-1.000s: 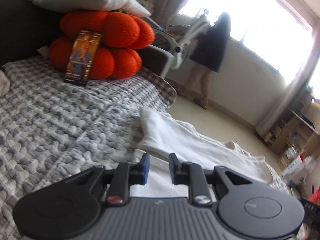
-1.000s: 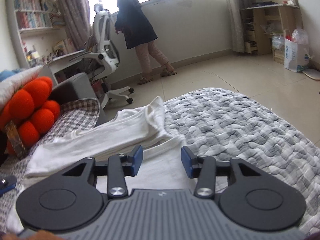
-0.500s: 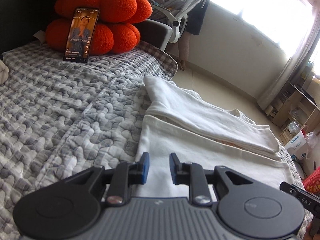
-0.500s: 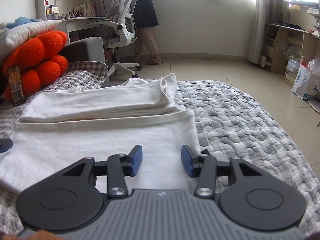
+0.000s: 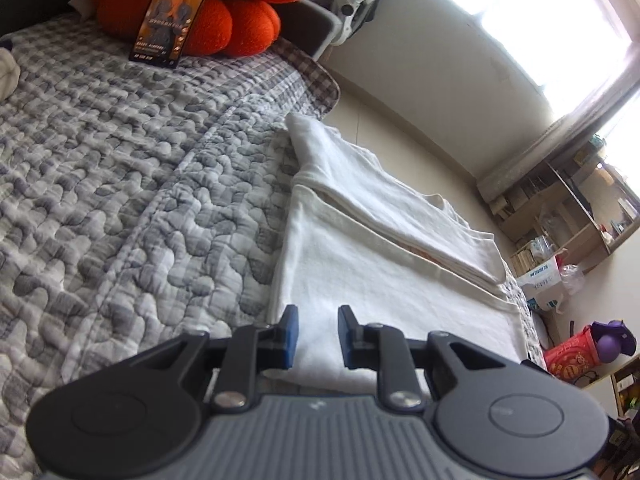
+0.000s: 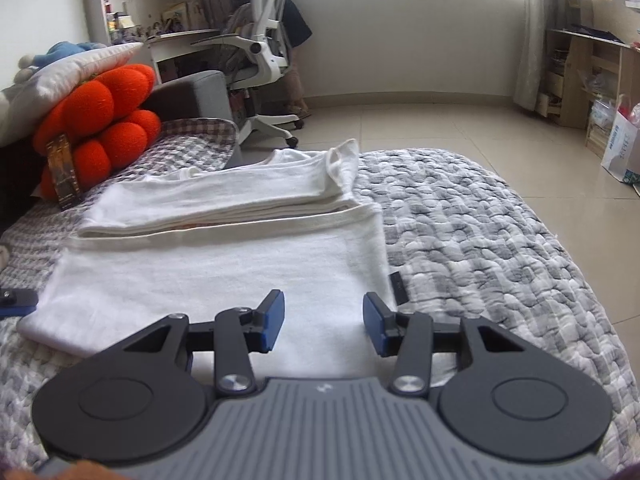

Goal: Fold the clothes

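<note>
A white garment (image 6: pixel 224 264) lies partly folded on the grey quilted bed (image 6: pixel 480 240), its far part doubled over into a thicker band (image 6: pixel 224 200). It also shows in the left wrist view (image 5: pixel 380 264). My left gripper (image 5: pixel 316 334) is open and empty, just above the garment's near left corner. My right gripper (image 6: pixel 324 324) is open and empty over the garment's near right edge, beside a small dark label (image 6: pixel 398 286). The left gripper's tip (image 6: pixel 16 302) shows at the left edge of the right wrist view.
An orange lumpy cushion (image 6: pixel 100 120) with a phone (image 5: pixel 172 16) leaning on it stands at the bed's head, a grey pillow (image 6: pixel 68 76) on top. A white office chair (image 6: pixel 260 60), shelves (image 6: pixel 580 76) and a paper bag (image 6: pixel 622 148) stand on the tiled floor beyond the bed.
Both grippers have dropped and pulled back toward the near edge of the garment; more of the flat near panel is in view. Both stay open and empty.
</note>
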A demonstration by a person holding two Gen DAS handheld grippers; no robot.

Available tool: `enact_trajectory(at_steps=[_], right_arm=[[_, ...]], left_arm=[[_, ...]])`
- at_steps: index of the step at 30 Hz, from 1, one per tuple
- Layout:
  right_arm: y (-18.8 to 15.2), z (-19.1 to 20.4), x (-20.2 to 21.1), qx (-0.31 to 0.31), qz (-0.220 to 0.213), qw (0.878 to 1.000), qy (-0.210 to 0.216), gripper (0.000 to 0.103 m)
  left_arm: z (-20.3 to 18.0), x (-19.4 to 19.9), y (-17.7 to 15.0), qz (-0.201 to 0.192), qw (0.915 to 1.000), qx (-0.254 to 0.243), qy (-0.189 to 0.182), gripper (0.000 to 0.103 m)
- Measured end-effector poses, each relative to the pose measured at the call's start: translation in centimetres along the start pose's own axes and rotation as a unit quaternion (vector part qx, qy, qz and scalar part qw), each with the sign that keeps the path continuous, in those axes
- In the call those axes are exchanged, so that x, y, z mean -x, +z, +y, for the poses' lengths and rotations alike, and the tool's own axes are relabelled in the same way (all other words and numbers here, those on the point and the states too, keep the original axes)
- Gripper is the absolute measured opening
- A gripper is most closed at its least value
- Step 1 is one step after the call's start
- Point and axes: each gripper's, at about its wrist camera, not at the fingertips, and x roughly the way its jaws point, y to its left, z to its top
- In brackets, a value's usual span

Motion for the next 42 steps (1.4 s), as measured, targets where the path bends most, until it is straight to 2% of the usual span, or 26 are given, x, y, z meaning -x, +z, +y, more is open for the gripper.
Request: enact_trajectory(at_steps=[7,12,17,19,23,25,27,28,32,34,37,40,42], right_arm=[[-1.1,6.1,-0.3,0.077,0.013,0.997,0.027,0.048],[-1.6,7.8,-0.6,0.113,0.026,0.993,0.038,0.048],[-1.6,5.5,-0.5,0.092,0.035,0.995,0.024,0.048],[-1.5,4.0,-0.2,0.075,0.036,0.996,0.019,0.048],[-1.5,0.5,0.7,0.039,0.034,0.999,0.01,0.048],[-1.6,-1.2,1.4,0.021,0.035,0.999,0.016,0.048],[-1.6,-2.8,2.2,0.002,0.039,0.999,0.032,0.045],[-1.6,-3.5,2.5,-0.009,0.042,0.998,0.039,0.049],[-2.0,-5.9,3.7,-0.05,0.063,0.996,0.033,0.051],[-2.1,-7.5,4.0,-0.104,0.072,0.99,0.058,0.051],[-2.3,-9.8,4.4,-0.2,0.081,0.972,0.096,0.051],[-2.4,-11.5,4.4,-0.275,0.09,0.949,0.127,0.051],[-2.6,-11.9,4.2,-0.303,0.096,0.938,0.139,0.051]], left_arm=[[-3.9,-0.9,-1.9,0.008,0.9986,-0.052,-0.006,0.022],[-4.6,-1.7,-2.7,0.028,0.9959,-0.077,0.038,0.021],[-2.1,-0.3,-1.8,0.022,0.9982,-0.029,0.047,0.021],[-0.7,0.3,-1.4,0.022,0.9989,-0.009,0.04,0.018],[1.6,2.0,-0.8,0.012,0.9993,0.014,0.034,0.018],[2.8,2.5,-0.7,0.015,0.9987,0.041,0.028,0.023],[4.4,2.7,-0.6,0.029,0.9956,0.089,0.008,0.024],[5.2,2.8,-0.6,0.036,0.993,0.112,-0.002,0.024],[8.3,3.1,-0.5,0.064,0.9756,0.206,-0.04,0.024],[8.7,2.5,-0.8,0.08,0.9673,0.232,-0.063,0.026],[8.5,1.6,-1.4,0.105,0.959,0.249,-0.084,0.029],[8.2,1.2,-1.7,0.113,0.9547,0.258,-0.096,0.034],[7.8,0.9,-2.1,0.113,0.9538,0.262,-0.096,0.034]])
